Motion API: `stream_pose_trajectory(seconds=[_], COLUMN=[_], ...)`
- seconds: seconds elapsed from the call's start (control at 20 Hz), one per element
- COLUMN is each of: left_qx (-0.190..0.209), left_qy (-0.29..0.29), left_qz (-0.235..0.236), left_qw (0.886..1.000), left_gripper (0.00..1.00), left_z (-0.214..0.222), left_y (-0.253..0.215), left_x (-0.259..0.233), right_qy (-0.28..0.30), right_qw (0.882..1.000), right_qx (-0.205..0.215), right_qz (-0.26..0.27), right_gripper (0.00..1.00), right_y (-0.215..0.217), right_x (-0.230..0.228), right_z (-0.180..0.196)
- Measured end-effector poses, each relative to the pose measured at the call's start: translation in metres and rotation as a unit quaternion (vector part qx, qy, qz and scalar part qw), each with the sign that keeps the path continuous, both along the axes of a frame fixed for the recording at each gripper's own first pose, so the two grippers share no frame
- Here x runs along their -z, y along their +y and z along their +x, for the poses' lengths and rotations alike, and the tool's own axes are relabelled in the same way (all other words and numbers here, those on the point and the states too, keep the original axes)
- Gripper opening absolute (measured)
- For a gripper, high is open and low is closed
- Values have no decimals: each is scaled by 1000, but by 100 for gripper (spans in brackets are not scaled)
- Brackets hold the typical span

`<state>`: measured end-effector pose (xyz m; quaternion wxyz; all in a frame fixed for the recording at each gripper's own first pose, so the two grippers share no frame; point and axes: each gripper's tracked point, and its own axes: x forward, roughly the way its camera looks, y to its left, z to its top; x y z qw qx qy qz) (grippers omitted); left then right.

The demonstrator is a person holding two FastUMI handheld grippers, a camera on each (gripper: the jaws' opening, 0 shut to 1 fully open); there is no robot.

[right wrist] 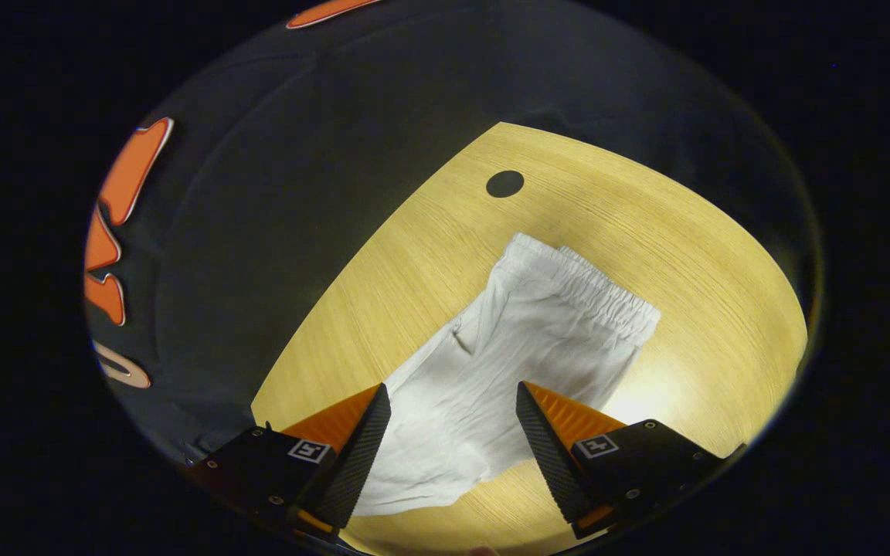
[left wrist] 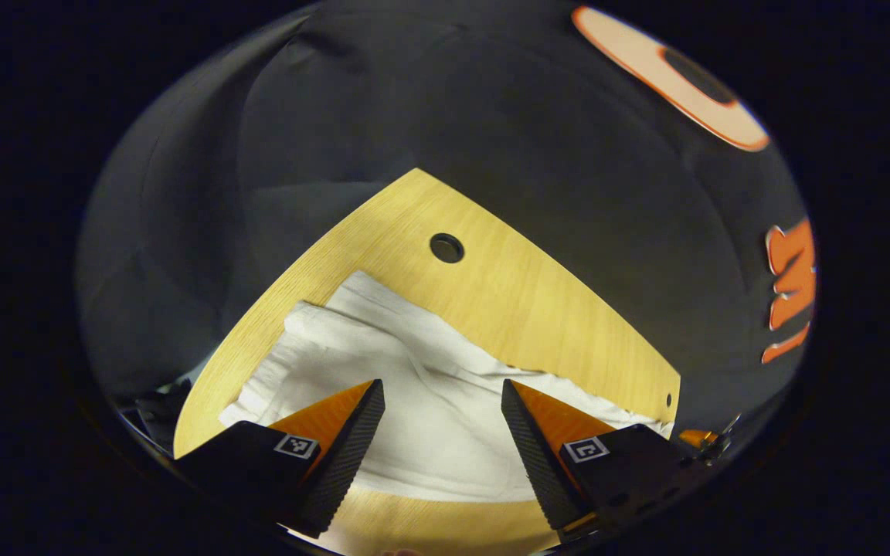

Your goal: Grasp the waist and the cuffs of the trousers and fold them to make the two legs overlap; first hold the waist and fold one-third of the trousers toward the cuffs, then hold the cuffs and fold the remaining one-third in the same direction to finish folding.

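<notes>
The desk (right wrist: 646,232) is light wood, with a round hole (right wrist: 504,184) near its far edge. White trousers (right wrist: 522,347) lie flat on it, the legs already overlapped; in the right gripper view the gathered waist (right wrist: 607,297) points toward the far side and the legs run back toward the near edge. The left gripper (left wrist: 443,432) hangs above the cloth, fingers spread wide, gripping nothing. The right gripper (right wrist: 453,440) hangs over the legs, likewise released.

both views close above, down onto shared trousers (left wrist: 429,401) and table (right wrist: 692,255)
</notes>
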<state>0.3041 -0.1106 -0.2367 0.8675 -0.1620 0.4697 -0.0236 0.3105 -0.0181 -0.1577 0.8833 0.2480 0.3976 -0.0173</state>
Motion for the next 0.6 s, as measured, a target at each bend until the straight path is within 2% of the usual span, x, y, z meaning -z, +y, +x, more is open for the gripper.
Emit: stream_pose_trajectory(seconds=[0.1,0.25,0.35,0.45,0.6], left_qx=[21,26,25,12,-19], left_qy=[-36,-103,-151,-190,-249], left_qz=[11,32,50,55,68], left_qw=[999,994,987,980,966], left_gripper=[99,99,100,99,99], left_z=[-16,-35,-54,-72,-93], left_y=[-19,-35,-42,-46,-36], left_x=[-29,-78,-110,-136,-163], right_qy=[-20,-69,-116,-171,-237], right_qw=[999,995,988,974,943], right_qx=[-20,-43,-54,-72,-81], right_qz=[-18,-55,-84,-130,-219], right_gripper=[99,99,99,98,98], right_y=[-2,-8,-13,-19,-22], right_x=[-14,-42,-67,-87,-96], right_z=[-17,-42,-60,-71,-75])
